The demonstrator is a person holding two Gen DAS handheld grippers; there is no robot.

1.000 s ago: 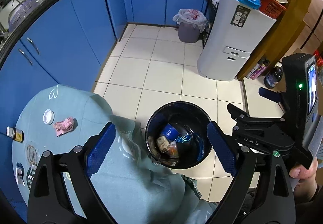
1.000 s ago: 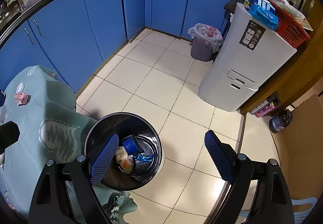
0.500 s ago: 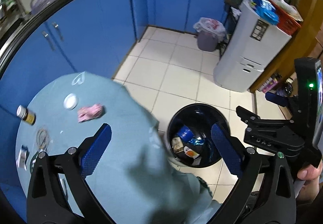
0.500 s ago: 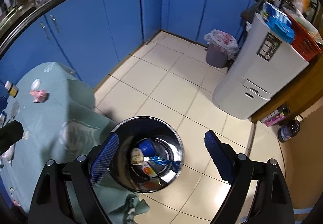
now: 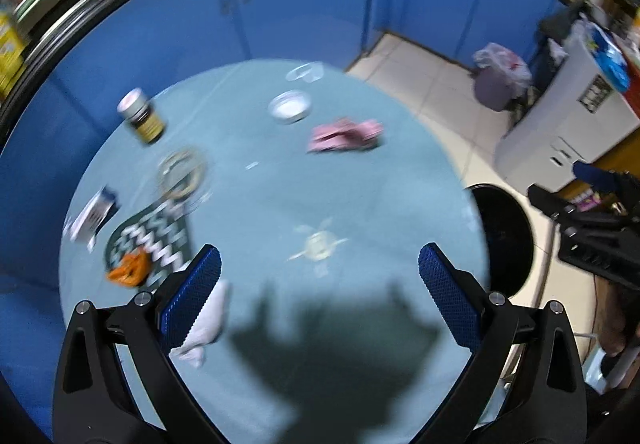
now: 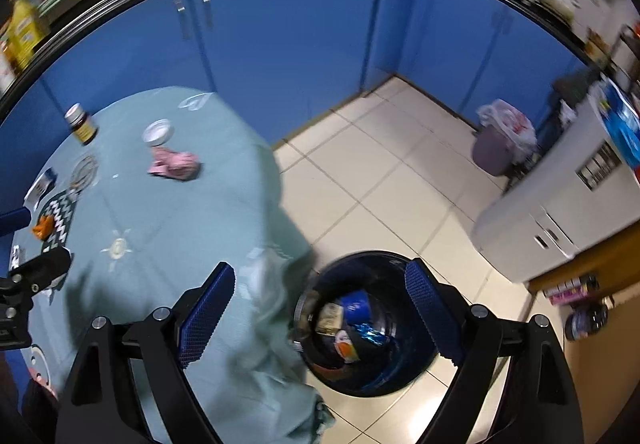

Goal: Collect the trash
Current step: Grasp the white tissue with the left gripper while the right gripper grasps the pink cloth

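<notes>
Both claws gaped empty: the left gripper (image 5: 320,280) hung over the tabletop (image 5: 360,196) near the white tissue (image 5: 204,324), the right gripper (image 6: 320,300) straddled the table edge beside the trash bin (image 6: 400,376), ready for more litter.

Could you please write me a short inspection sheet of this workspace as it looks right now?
Surface: round table under a teal cloth.
Job's things: pink crumpled wrapper, white tissue, orange scrap; black bin on the floor, part filled.
Clutter: small jar, white lid.
Grippers: left gripper and right gripper open, both empty.
Cables: nothing seen.
Surroundings: blue cabinets, tiled floor.
</notes>
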